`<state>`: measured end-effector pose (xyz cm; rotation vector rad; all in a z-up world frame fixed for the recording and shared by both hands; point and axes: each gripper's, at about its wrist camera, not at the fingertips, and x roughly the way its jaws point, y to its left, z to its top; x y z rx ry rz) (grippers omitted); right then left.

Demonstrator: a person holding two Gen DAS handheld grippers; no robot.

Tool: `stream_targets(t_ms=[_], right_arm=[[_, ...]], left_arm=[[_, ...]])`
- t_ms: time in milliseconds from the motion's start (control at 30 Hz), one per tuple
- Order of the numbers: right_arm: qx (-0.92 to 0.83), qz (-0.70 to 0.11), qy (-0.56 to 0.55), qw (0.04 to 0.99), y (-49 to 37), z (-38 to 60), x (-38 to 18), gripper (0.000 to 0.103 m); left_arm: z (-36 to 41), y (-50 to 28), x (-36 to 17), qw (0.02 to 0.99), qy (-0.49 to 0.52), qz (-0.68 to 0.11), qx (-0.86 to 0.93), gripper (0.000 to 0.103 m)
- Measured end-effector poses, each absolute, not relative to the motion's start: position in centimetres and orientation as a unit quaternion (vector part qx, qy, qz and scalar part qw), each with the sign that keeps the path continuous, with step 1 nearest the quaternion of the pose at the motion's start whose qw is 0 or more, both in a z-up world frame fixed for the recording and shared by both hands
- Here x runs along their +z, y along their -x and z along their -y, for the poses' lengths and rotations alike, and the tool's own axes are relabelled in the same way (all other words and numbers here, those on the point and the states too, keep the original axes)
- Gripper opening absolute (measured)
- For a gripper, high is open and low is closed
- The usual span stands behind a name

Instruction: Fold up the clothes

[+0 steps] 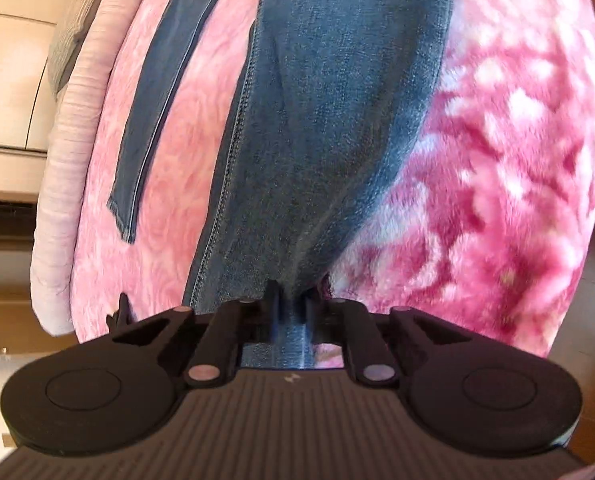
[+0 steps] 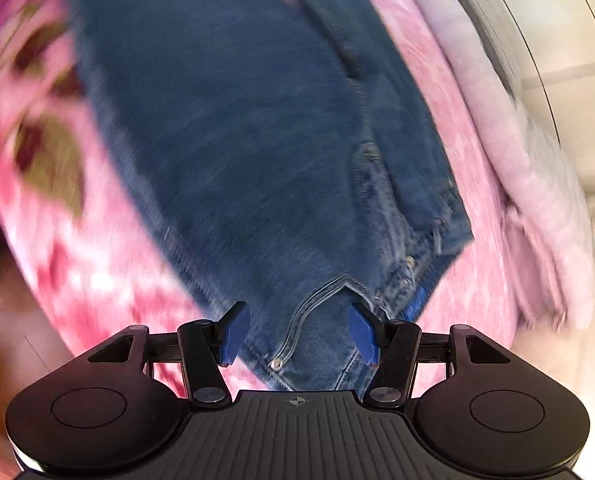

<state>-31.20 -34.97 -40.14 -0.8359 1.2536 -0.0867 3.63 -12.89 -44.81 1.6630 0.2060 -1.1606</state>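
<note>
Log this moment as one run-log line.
left gripper: shut on jeans | right gripper: open over jeans waistband | surface: pink blanket | fold: not yet done

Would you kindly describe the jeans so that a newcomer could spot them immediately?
Start at the fluffy pink blanket covering the bed. The jeans lie on it, the left gripper pinching one end, the open right gripper straddling a riveted pocket. They are the only blue denim against pink plush.
</note>
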Motion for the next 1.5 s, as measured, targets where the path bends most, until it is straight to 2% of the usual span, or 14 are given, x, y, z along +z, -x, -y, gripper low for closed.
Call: stream_targets(t_ms=[200,400,467,500,600,867,1033,1300,1500], right_arm=[[0.011,-0.533,0.469,0.704,37.2,37.3,-44.4,0.057],[0.012,-0.476,0.515,0.713,36.2,39.4,-46.9,0.056],[0.031,-0.485,0.496,0.719,35.1,39.9,-46.7,0.026],[0.035,-0.497,0.475,0.725,34.5,40.3,-46.1,0.021],[0.041,-0.490,0.463,0.738,34.0,40.9,-42.7,0.018],[0.049,-0.466,0.440,0.766,29.8,44.5,-30.5,0.016],[0.058,-0.490,0.408,0.769,23.4,46.5,-25.7,0.015],[0.070,-0.564,0.335,0.751,12.0,50.8,-24.0,0.015],[0.071,-0.607,0.283,0.739,2.8,55.1,-26.0,0.016]], left_arm=[[13.8,-3.0,-45.6,0.543,-0.701,-0.104,-0.451,0.008],[14.6,-2.8,-45.8,0.557,-0.700,-0.130,-0.427,0.005],[15.1,-3.0,-44.7,0.563,-0.695,-0.142,-0.424,0.005],[15.2,-3.1,-43.9,0.563,-0.694,-0.143,-0.425,0.005],[15.2,-3.1,-40.4,0.553,-0.694,-0.145,-0.437,0.004],[19.3,-6.0,-27.7,0.568,-0.657,-0.172,-0.465,0.005],[24.5,-10.2,-23.7,0.553,-0.640,-0.200,-0.495,0.004],[35.1,-19.1,-24.4,0.482,-0.630,-0.255,-0.553,0.004],[42.2,-23.6,-30.0,0.468,-0.624,-0.308,-0.545,0.005]])
